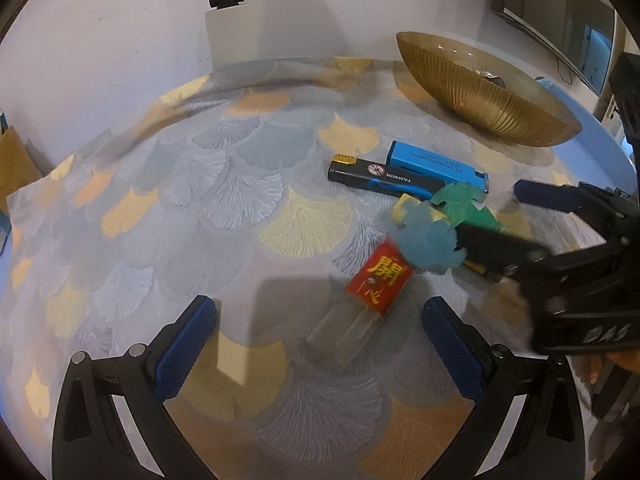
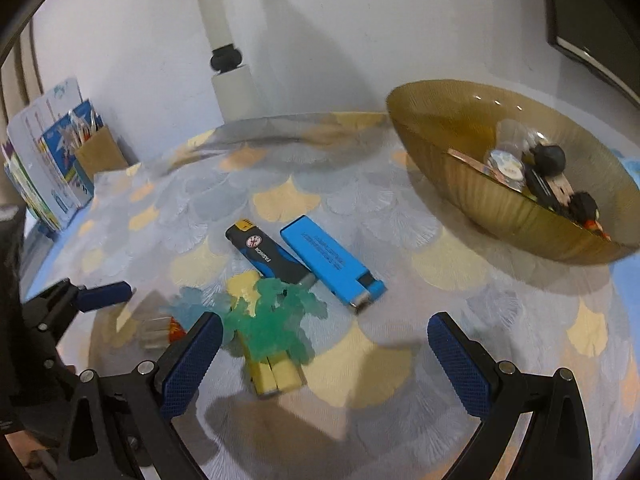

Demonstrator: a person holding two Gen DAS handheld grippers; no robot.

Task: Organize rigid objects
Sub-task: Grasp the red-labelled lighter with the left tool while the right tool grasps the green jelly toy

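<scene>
Patterned cloth [image 2: 440,264] with fan shapes in grey, yellow and orange covers the table, and behind it stands a white wall. Near the middle of the cloth lies a small heap of things: a red lighter [image 1: 374,284] with a clear body, a black lighter [image 2: 268,254] with blue marks, and a light blue lighter [image 2: 330,266] just beside the black one, almost parallel to it. A yellow lighter [image 2: 276,374] lies under a green toy figure [image 2: 276,320], and a pale blue toy figure [image 1: 430,240] rests partly over the red lighter's end. The left gripper [image 1: 320,340] has its jaws spread wide with the red lighter between them, and the pads are apart from it. The right gripper [image 2: 324,360] also stands wide apart around the green figure and yellow lighter, not pressing on them. Further right, an amber glass bowl [image 2: 480,200] sits on the cloth and holds several small dark and round things, too blurred to name. At the far left edge a cardboard box [image 2: 100,152] of pens stands beside some booklets [image 2: 44,152]
</scene>
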